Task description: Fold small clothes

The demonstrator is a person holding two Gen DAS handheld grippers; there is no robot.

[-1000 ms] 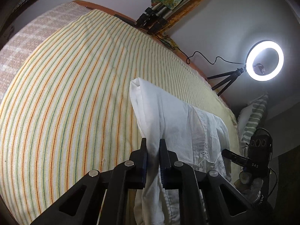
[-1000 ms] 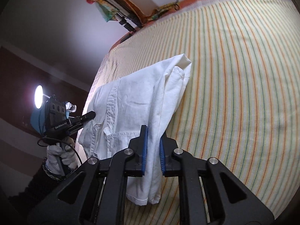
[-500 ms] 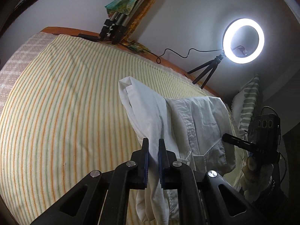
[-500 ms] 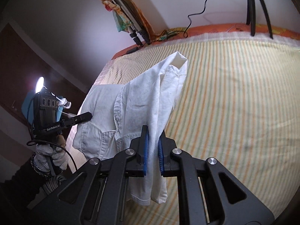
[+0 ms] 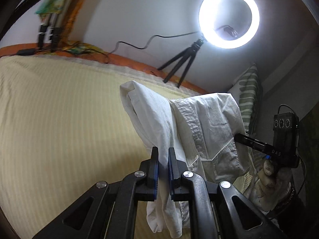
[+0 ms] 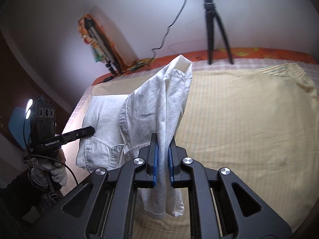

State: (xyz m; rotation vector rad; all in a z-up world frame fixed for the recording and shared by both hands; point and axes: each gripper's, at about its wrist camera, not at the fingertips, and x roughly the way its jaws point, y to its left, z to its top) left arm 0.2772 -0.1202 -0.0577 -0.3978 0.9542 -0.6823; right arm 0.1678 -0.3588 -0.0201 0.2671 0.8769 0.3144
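Note:
A small white shirt [image 5: 201, 127] with a buttoned placket and a chest pocket hangs in the air over the striped bed [image 5: 59, 123]. My left gripper [image 5: 163, 155] is shut on one folded edge of it, and cloth drapes down below the pads. In the right wrist view the same white shirt [image 6: 159, 103] rises to a peak, and my right gripper [image 6: 163, 142] is shut on its other edge. Each gripper shows in the other's view: the right gripper [image 5: 242, 137] at the far right, the left gripper [image 6: 89, 129] at the left, both in gloved hands.
A lit ring light [image 5: 229, 18] on a small black tripod [image 5: 179, 63] stands at the bed's far edge by the wall, its cable trailing left. Folded tripods [image 6: 103, 45] lean in the corner. A green striped pillow [image 5: 249, 99] lies at the right.
Both grippers have risen and carried the shirt up off the bed; it hung low across the sheet before. The views have tipped up towards the wall and ring light.

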